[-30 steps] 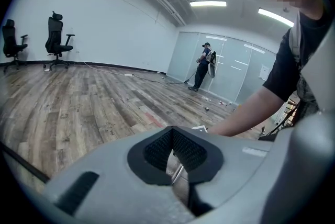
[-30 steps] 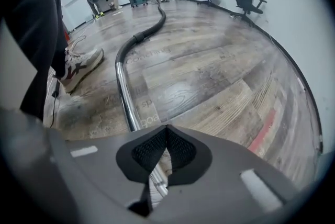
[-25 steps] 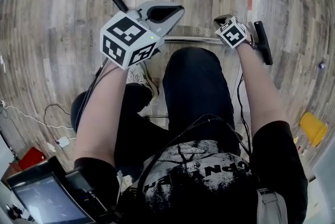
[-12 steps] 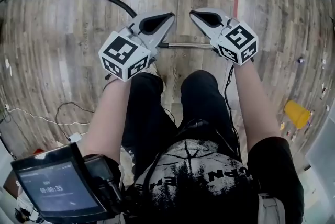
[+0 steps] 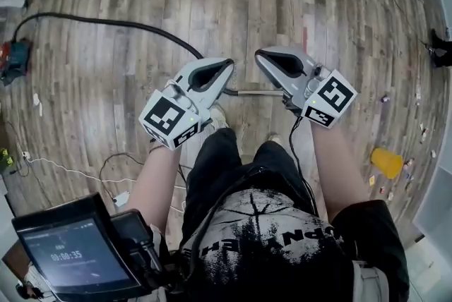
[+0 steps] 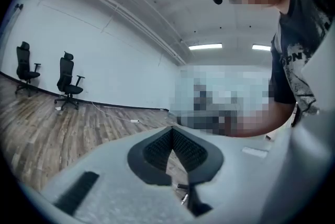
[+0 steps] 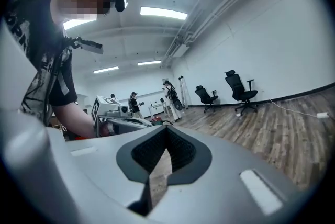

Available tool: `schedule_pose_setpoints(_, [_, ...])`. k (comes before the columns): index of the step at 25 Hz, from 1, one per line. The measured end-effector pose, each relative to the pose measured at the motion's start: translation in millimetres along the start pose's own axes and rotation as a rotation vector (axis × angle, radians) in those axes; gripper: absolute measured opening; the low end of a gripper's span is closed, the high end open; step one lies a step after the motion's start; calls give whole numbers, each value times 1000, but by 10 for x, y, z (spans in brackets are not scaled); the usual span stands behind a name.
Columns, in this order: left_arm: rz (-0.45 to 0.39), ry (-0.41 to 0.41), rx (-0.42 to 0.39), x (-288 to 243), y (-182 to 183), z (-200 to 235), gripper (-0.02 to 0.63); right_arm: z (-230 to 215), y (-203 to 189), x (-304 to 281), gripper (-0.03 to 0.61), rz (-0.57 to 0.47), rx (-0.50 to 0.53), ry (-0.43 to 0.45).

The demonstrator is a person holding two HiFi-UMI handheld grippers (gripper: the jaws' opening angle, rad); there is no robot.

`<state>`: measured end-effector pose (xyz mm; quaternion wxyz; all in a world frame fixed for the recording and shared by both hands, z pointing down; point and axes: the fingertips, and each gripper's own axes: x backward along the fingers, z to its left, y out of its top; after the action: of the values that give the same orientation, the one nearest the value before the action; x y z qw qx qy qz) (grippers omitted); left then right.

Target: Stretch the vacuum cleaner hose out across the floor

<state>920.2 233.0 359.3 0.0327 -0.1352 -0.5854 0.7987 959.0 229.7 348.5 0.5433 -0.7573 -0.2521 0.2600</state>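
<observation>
The black vacuum hose (image 5: 106,22) lies on the wooden floor, running from the far left in a long curve until it passes under my left gripper (image 5: 229,62). A shiny metal wand (image 5: 258,92) lies on the floor below and between the two grippers. My right gripper (image 5: 258,53) is held up level beside the left one, tips close together. Both are well above the floor, shut and empty. In the left gripper view the gripper (image 6: 172,129) faces the open room with its pads together. In the right gripper view the gripper (image 7: 166,127) does the same.
A red and blue machine (image 5: 14,57) sits at the hose's far left end. A yellow cup (image 5: 386,161) stands on the floor at the right. White cable (image 5: 70,170) lies at the left. Office chairs (image 7: 238,87) and people (image 7: 170,92) are far off.
The person has stood up from a crouch. Both grippers have risen from near the floor, away from the wand and its black end piece, and now point level.
</observation>
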Motion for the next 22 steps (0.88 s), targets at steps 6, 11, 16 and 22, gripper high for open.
schedule_pose_setpoints(6, [-70,19,-93,389,875,-85,2,395,905,-109,6,-79,96,-4])
schedule_pose_setpoints(11, [-121,41,-154,613,1206,-139,2,637,1264,-157,6,-139,171,1])
schedule_pose_setpoints(16, [-144,89,-177,633,1317,-209,2,699,1334,-93,6,-154,189,37])
schedule_pose_setpoints(22, [-191,160,-176,479,1474,-354,2,556,1462,143,6,-145,232,74])
